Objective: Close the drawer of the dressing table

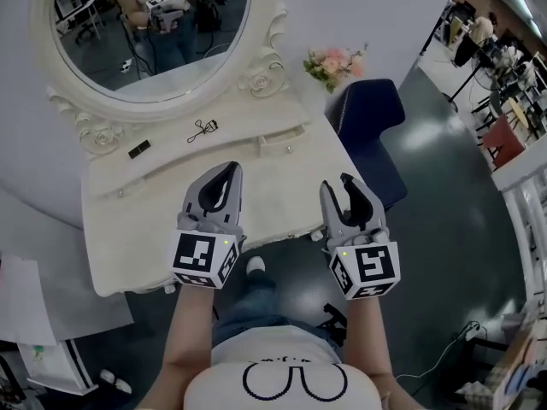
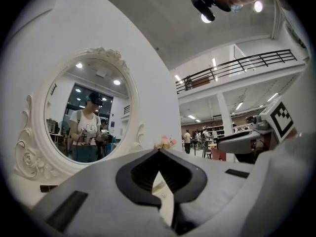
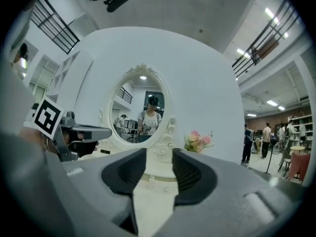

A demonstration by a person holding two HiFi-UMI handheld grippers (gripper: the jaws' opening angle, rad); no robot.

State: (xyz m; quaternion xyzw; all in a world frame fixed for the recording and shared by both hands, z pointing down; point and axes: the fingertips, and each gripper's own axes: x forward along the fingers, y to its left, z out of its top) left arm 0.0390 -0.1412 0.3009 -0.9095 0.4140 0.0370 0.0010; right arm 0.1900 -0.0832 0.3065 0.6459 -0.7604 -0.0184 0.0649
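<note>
The white dressing table carries an oval mirror. A small drawer in its raised back shelf juts out a little toward me; it also shows between my right jaws as a drawer front with a knob. My left gripper hovers over the tabletop's front middle, its tips meeting, nothing in them. My right gripper hangs by the table's front right edge, short of the drawer, with a clear gap between its jaws and nothing held.
An eyelash curler and a small black object lie on the shelf top. Pink flowers stand at the table's far right. A navy chair is right of the table. Paper lies at the lower left.
</note>
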